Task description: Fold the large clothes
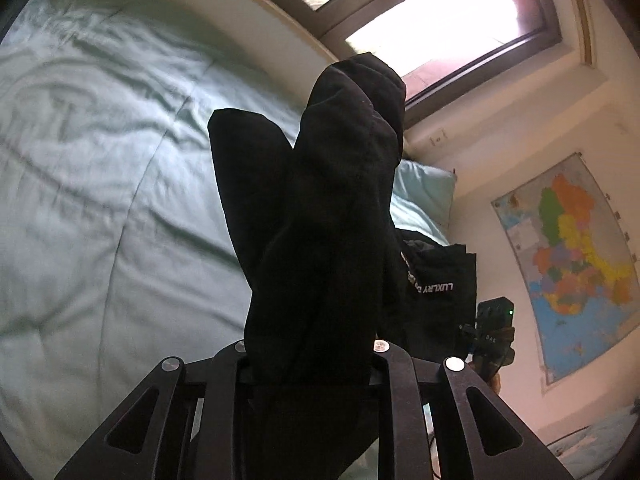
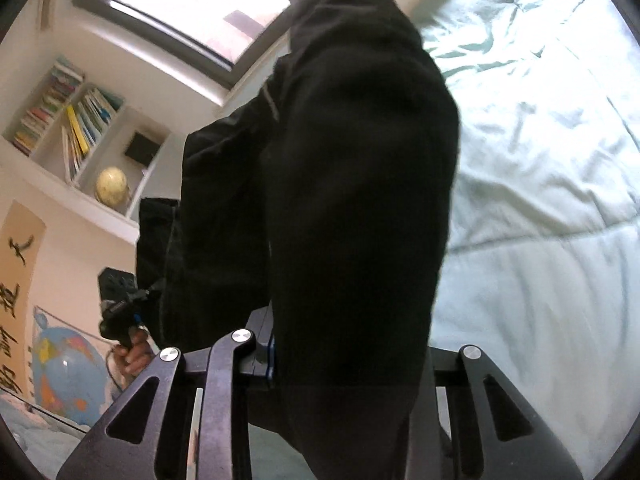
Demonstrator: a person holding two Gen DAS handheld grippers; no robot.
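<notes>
A large black garment (image 1: 316,216) with white lettering fills the middle of the left wrist view, bunched between the jaws of my left gripper (image 1: 310,364), which is shut on it. In the right wrist view the same black garment (image 2: 344,184) hangs thick across the jaws of my right gripper (image 2: 344,364), shut on its cloth. Both grippers hold it lifted above the pale green bed cover (image 1: 100,184). The other hand-held gripper (image 1: 490,332) shows at the right of the left view, and at the left (image 2: 120,304) of the right view. The fingertips are hidden by cloth.
A pale green quilt (image 2: 540,200) covers the bed, with a blue pillow (image 1: 424,192) at its head. A window (image 1: 440,24) sits above. A map poster (image 1: 568,256) hangs on the wall. Bookshelves with a globe (image 2: 112,186) stand beside the bed.
</notes>
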